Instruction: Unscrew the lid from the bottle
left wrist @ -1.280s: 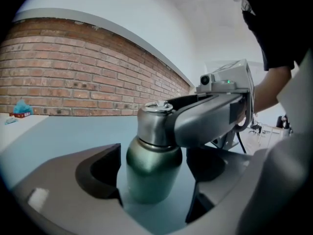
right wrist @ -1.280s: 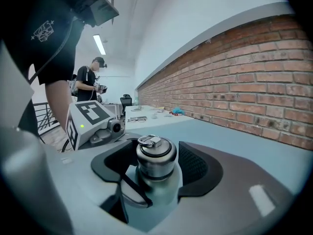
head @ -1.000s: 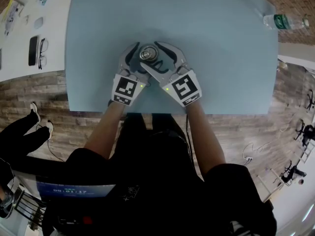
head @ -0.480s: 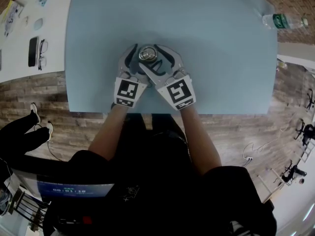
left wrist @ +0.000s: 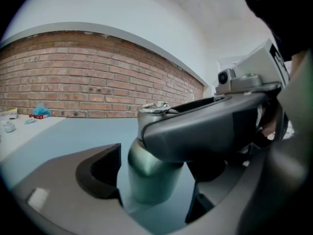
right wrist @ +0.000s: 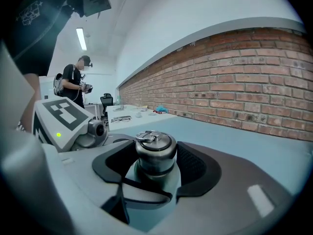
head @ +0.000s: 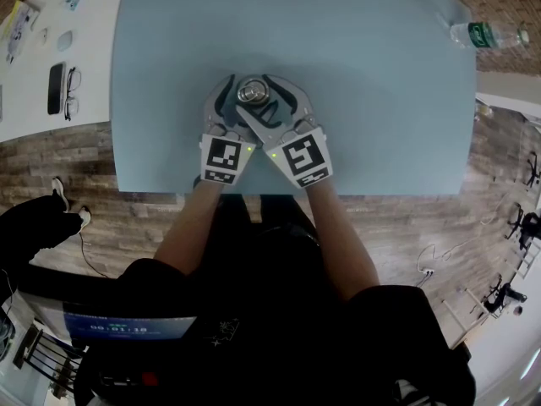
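**A:** Where does the bottle (left wrist: 149, 177) stand?

**B:** It stands upright on the blue table (head: 363, 108), close to the near edge, straight in front of the person. The body is dull green. The lid (right wrist: 155, 146) is metal with a small ring on top, and it sits on the bottle's neck.

**A:** What does the left gripper (head: 240, 96) do?

**B:** It is closed around the green body, low down. In the left gripper view its left pad (left wrist: 100, 173) lies just beside the body. The other side is covered by a jaw of the right gripper (head: 259, 90), which crosses above it.

**A:** So the right gripper is the higher one?

**B:** Yes. Its two dark pads sit on both sides of the lid and pinch it. These jaws have just been closing, with the lid between them. Both grippers come in from the near side and meet at the bottle.

**A:** Is there something else around?

**B:** A clear plastic bottle (head: 486, 36) lies beyond the far right corner of the table. On a white table (head: 34, 112) at the left there are a dark phone (head: 57, 85) and glasses (head: 73, 91). A brick wall (right wrist: 244, 77) runs along the far side. In the right gripper view another person (right wrist: 78, 82) stands far away at the left.
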Demonstrator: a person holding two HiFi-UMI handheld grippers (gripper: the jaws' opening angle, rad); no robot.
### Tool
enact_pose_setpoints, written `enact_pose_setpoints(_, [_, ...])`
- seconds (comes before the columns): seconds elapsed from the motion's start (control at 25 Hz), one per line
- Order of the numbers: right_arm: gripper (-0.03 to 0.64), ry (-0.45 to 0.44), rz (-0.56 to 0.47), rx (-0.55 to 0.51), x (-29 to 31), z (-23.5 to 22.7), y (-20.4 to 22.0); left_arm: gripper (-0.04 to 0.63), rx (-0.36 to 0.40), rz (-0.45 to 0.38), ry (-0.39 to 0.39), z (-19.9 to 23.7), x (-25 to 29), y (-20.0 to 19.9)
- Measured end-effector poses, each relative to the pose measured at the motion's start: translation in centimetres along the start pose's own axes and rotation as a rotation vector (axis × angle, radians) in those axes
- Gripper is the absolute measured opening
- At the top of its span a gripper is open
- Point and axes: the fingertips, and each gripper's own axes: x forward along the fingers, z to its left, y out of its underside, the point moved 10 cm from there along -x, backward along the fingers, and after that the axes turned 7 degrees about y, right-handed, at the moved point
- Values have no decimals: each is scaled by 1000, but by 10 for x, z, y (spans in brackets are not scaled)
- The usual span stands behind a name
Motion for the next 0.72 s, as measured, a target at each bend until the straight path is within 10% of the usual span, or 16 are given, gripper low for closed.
enact_pose_setpoints(0.72, [265,12,21,-13,1,0,-1,348,10,28,-25,-4,4,0])
